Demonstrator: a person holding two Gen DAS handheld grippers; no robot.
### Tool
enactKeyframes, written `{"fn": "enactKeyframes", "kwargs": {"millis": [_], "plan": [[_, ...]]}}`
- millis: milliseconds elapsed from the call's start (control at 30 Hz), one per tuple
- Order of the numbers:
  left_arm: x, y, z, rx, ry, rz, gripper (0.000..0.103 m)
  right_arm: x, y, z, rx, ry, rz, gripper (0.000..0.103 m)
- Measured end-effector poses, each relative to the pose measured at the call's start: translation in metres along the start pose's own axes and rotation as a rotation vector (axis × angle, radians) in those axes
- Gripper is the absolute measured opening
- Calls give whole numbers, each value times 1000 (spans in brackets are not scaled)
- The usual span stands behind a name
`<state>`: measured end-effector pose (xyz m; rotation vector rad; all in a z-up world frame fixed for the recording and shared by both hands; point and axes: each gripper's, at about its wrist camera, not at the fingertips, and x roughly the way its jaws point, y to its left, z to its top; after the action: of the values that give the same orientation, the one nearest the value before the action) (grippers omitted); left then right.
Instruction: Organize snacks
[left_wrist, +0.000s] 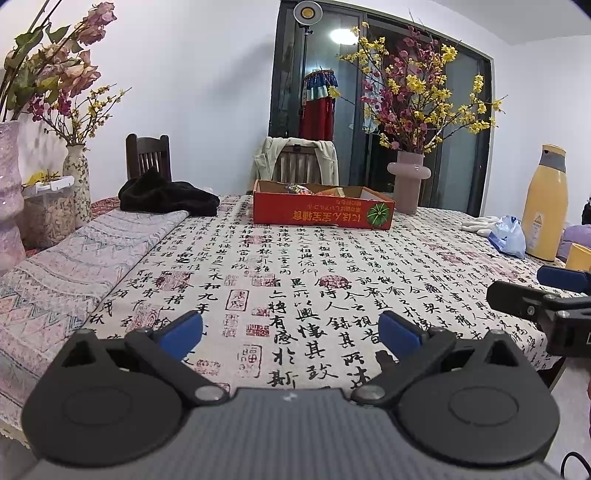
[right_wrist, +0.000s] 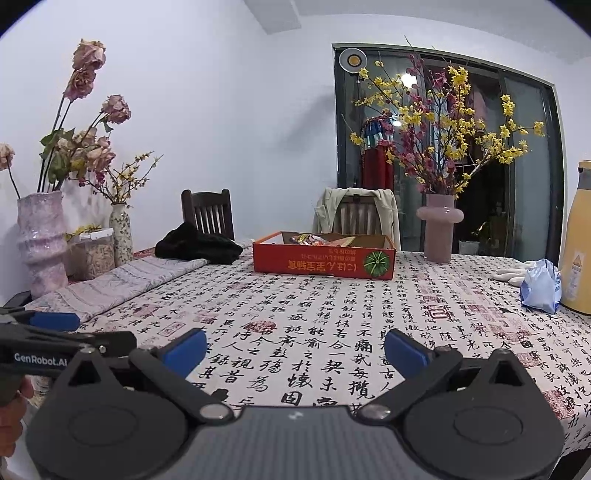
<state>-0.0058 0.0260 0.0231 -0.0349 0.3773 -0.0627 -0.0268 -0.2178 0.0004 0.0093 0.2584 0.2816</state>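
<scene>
A shallow red cardboard box (left_wrist: 321, 214) with snack packets (left_wrist: 299, 189) inside sits at the far middle of the table; it also shows in the right wrist view (right_wrist: 321, 262), with packets (right_wrist: 310, 239) inside. My left gripper (left_wrist: 290, 332) is open and empty, low over the near table edge, far from the box. My right gripper (right_wrist: 295, 349) is open and empty, also near the front edge. Each gripper shows at the edge of the other's view: the right one (left_wrist: 546, 291) and the left one (right_wrist: 55, 332).
The table has a calligraphy tablecloth (left_wrist: 295, 266). A black cloth (left_wrist: 166, 197) lies at back left. A pink vase of flowers (left_wrist: 408, 181) stands right of the box. A blue-white bag (left_wrist: 508, 236), white gloves and a yellow flask (left_wrist: 546, 203) are at the right. Vases and a clear container (left_wrist: 48, 214) stand left.
</scene>
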Motion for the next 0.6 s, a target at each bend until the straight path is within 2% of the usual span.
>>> {"fn": "enactKeyframes", "kwargs": {"millis": [600], "plan": [[-1, -2, 1, 11, -10, 6, 103, 1, 0, 0, -1, 7, 2, 103]]}}
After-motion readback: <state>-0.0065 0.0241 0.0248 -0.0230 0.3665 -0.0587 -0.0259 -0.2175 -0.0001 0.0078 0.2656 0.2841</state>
